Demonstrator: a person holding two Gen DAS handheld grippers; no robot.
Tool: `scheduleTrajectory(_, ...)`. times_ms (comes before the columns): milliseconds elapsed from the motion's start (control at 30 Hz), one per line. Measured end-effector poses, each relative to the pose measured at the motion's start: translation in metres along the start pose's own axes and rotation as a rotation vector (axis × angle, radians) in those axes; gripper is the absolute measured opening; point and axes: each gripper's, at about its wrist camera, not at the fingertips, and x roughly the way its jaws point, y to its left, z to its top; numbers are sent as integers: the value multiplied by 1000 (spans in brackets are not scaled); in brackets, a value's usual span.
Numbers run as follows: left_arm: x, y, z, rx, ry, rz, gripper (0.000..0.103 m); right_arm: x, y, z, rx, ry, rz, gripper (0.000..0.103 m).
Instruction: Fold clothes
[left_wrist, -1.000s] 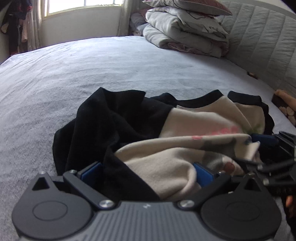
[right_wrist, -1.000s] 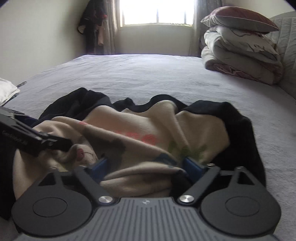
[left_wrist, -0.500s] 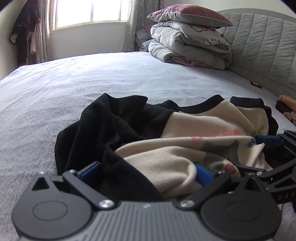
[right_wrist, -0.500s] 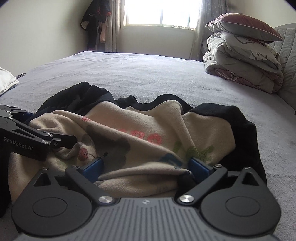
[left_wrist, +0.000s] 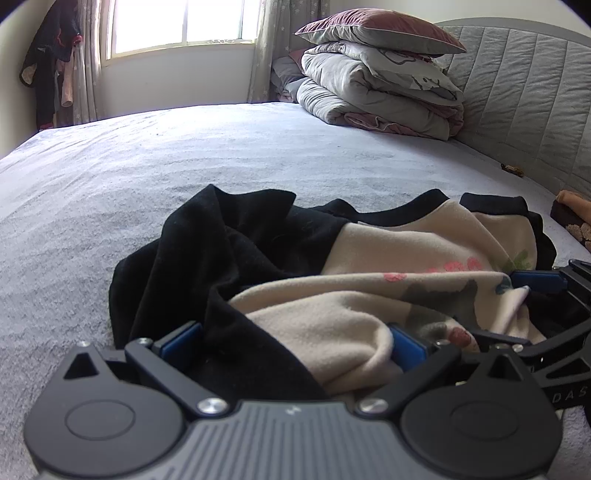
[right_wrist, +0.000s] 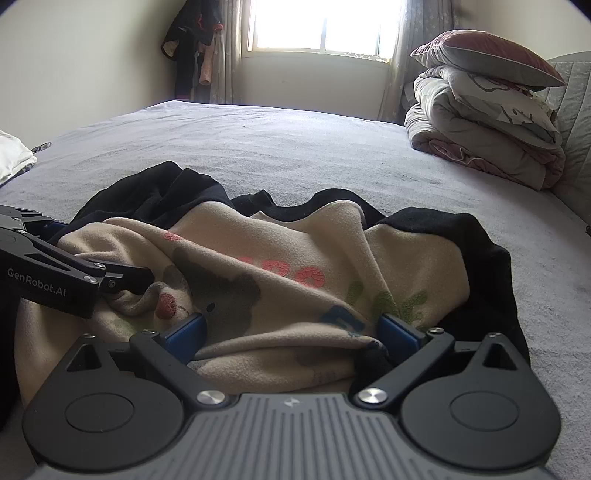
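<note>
Crumpled cream-and-black fleece garment (left_wrist: 369, 266) with pink, green and blue printed motifs, bunched in the lower centre of both frames on a bed with a pale lavender-grey textured cover (left_wrist: 184, 158). Black sleeve and trim toward centre left in the left wrist view, cream body toward centre right.

Left tool (left_wrist: 293, 341) at bottom centre of its own view, blue-padded fingers (left_wrist: 181, 338) spread wide with folds of black and cream cloth bulging between them; whether clamped on the cloth or merely open around it, cannot tell. Same tool entering from the left edge of the right wrist view (right_wrist: 125, 275), dark tip pressed into a wrinkle of cream fabric.

Right tool (right_wrist: 293, 330) at bottom centre of its view, fingers (right_wrist: 399, 330) likewise apart with cream fabric heaped between them; grip cannot be told either. Seen also at the right edge of the left wrist view (left_wrist: 535, 295).

Stack of folded grey quilts topped by a maroon pillow (right_wrist: 487, 122) at upper right, beside a grey quilted headboard (left_wrist: 517, 92). Bright window (right_wrist: 321, 26) at top centre, dark hanging clothes (right_wrist: 192, 44) to its left.
</note>
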Motion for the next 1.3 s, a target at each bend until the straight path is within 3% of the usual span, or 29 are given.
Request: scheduleTrajectory(1300, 1, 2, 0, -13, -1, -12, 103, 0, 2, -1, -5, -1, -4, 101)
